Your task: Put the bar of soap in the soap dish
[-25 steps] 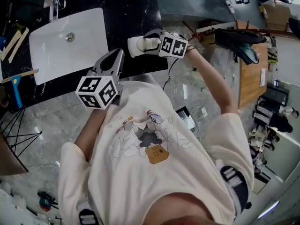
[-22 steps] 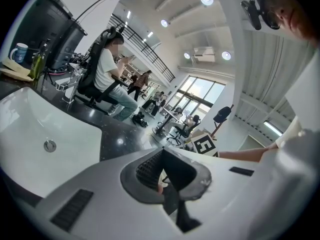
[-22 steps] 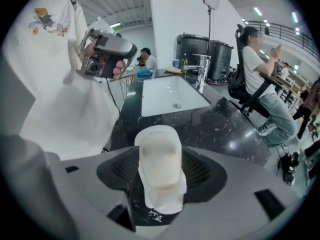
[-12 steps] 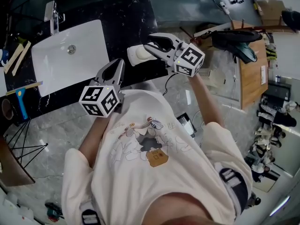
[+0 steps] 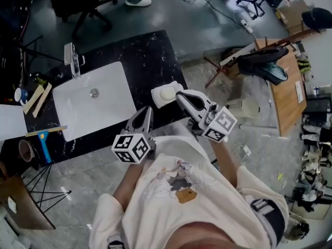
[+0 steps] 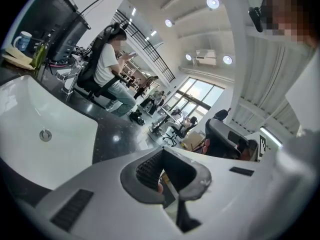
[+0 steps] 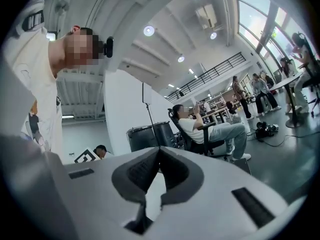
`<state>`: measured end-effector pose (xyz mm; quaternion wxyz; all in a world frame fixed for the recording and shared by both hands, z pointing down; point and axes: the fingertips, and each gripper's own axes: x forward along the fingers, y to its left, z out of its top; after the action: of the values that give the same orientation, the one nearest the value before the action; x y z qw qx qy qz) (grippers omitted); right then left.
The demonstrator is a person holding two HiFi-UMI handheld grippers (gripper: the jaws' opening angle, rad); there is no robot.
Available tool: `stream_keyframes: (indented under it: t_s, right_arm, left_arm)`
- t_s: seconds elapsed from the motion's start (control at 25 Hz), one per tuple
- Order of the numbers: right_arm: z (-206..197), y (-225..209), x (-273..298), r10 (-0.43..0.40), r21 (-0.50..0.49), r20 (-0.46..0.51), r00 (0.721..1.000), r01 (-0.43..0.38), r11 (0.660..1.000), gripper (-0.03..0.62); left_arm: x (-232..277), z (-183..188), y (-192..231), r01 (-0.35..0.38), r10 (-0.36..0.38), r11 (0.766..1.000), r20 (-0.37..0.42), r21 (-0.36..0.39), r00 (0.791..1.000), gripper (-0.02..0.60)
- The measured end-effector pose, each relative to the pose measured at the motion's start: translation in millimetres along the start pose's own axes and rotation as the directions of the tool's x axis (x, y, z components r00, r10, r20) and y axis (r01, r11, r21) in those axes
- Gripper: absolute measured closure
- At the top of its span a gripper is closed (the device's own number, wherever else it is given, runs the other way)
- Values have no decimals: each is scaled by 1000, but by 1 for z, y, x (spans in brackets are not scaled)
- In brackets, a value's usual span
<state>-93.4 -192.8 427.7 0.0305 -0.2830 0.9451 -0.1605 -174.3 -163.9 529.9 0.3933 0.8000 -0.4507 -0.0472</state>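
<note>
In the head view a pale bar of soap (image 5: 165, 93) lies in the white soap dish (image 5: 156, 99) on the black counter (image 5: 145, 61), right of the sink. My right gripper (image 5: 180, 95) hovers raised just right of the dish, pointing level, jaws shut and empty; in the right gripper view its tips (image 7: 159, 152) meet against the room behind. My left gripper (image 5: 146, 110) is held near the counter's front edge, below-left of the dish. Its jaws (image 6: 161, 153) touch at the tips with nothing held.
A white sink (image 5: 109, 82) with a faucet (image 5: 72, 60) fills the counter's left part. Wooden sticks (image 5: 37, 98) and a blue tool (image 5: 42, 145) lie at the far left. A wooden table (image 5: 286, 92) and clutter stand to the right. People sit on chairs beyond.
My right gripper lifted off the soap dish, turned from pointing down to level, and its jaws went from wide open to shut. The soap stays in the dish. The left gripper barely moved.
</note>
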Motion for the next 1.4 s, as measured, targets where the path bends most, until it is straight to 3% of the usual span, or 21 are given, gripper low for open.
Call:
stream_keyframes:
  t_s: [0.28,0.52,0.72,0.84,1.16,1.4]
  right_arm:
    - [11,28,-16,72,23,33,997,-73,997,588]
    - [3,46,-101,82,93,43,996,-85,992,588]
    - [0,46,-185,55,154,98,994,-70,986,588]
    - [-6,45,-219,62,166,121,991,-81,983,588]
    - [-13,58,-265,73,218,142,987,-103,970,588]
    - [-23,64,-275,-5,224,126,992,-23,974,588]
  left_arm:
    - [0,-5,-34,-25,23,999,65,31,998,575]
    - [10,-62,-103,-20,20,1000,13,2,1000,575]
    - [25,-109,-182,21,-17,996,-47,87,999,575]
    - [19,-131,-211,4,3,991,-50,134,999,575]
    - [-20,-163,-243,-100,100,981,6,168,995,575]
    - [-29,-165,-254,-80,78,974,14,211,997,575]
